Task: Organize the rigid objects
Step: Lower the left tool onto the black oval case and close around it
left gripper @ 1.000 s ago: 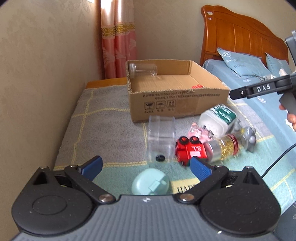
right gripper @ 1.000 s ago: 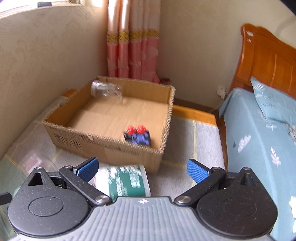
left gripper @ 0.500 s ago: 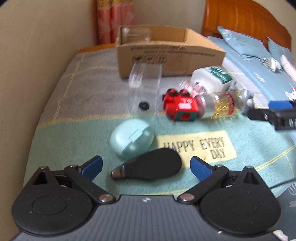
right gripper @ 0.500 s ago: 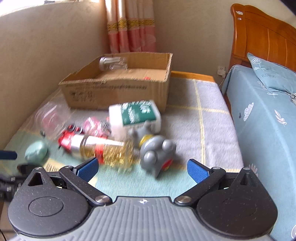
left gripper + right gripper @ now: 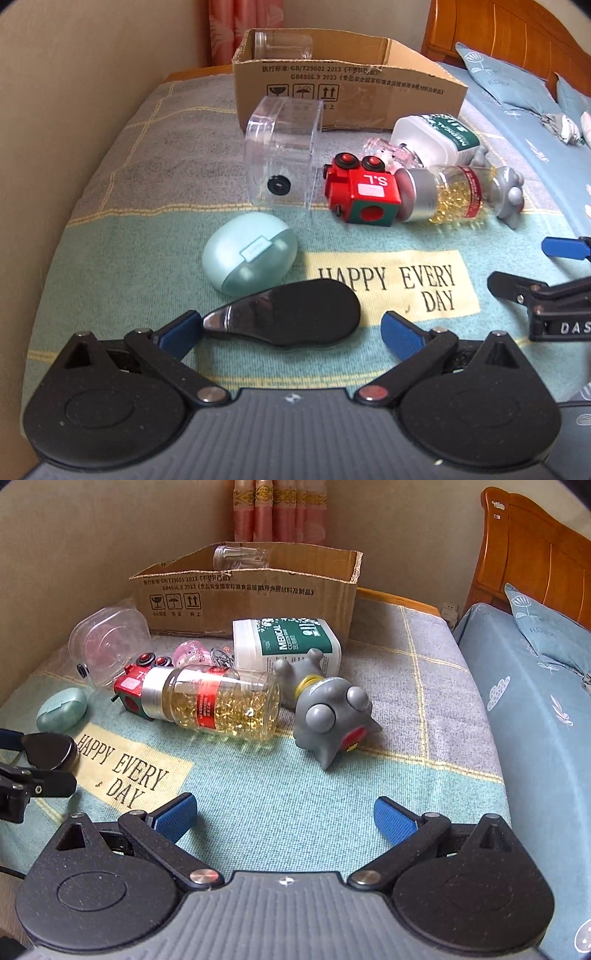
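Observation:
A cardboard box [image 5: 369, 92] stands at the back with a clear jar [image 5: 282, 46] in it. In front lie a clear plastic container [image 5: 282, 155], a red toy train [image 5: 364, 192], a bottle of gold capsules [image 5: 218, 701], a white medical bottle [image 5: 288, 642], a grey toy figure [image 5: 328, 712], a mint case [image 5: 249, 254] and a flat black object [image 5: 295, 317]. My left gripper [image 5: 291, 332] is open, its fingers on either side of the black object. My right gripper [image 5: 284, 818] is open and empty, low over the mat in front of the grey figure.
The objects lie on a teal and grey mat [image 5: 280, 794] printed "HAPPY EVERY DAY". A beige wall [image 5: 74, 110] runs along the left. A bed with blue bedding [image 5: 535, 701] and a wooden headboard [image 5: 535, 554] lies to the right. A pink item [image 5: 190, 653] lies behind the train.
Both grippers have pulled back from the box and dropped low over the mat. The black object has come between my left fingers. The right gripper now faces the grey figure and bottle.

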`<state>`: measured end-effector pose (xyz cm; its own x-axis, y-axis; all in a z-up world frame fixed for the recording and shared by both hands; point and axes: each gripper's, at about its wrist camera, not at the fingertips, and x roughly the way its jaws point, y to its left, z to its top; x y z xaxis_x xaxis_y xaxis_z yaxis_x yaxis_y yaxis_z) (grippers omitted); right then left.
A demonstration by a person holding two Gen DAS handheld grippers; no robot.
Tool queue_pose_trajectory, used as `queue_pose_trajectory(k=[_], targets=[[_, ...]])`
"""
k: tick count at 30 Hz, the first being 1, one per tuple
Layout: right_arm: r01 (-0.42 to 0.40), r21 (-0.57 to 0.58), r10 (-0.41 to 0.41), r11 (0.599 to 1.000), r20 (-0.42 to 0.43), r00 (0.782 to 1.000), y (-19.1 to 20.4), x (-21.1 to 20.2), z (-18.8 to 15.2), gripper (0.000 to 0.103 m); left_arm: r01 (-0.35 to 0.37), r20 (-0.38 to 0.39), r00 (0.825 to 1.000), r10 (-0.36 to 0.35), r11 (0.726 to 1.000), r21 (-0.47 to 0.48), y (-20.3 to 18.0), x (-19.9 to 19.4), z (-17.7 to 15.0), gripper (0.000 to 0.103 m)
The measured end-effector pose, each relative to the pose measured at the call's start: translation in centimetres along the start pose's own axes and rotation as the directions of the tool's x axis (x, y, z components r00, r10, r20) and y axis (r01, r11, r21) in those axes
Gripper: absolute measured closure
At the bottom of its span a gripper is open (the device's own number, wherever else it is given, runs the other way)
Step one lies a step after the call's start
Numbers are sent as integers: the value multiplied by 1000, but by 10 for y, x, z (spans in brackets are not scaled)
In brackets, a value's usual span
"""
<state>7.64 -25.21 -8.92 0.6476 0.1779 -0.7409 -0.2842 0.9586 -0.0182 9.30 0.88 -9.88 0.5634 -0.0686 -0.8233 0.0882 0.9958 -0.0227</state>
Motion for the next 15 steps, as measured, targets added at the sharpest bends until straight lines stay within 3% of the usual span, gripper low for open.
queue_pose_trajectory(k=[15], targets=[[9, 4, -9, 1000, 59, 998, 2, -1, -7, 0, -40, 11, 999, 40, 999, -27, -6, 0, -2, 3]])
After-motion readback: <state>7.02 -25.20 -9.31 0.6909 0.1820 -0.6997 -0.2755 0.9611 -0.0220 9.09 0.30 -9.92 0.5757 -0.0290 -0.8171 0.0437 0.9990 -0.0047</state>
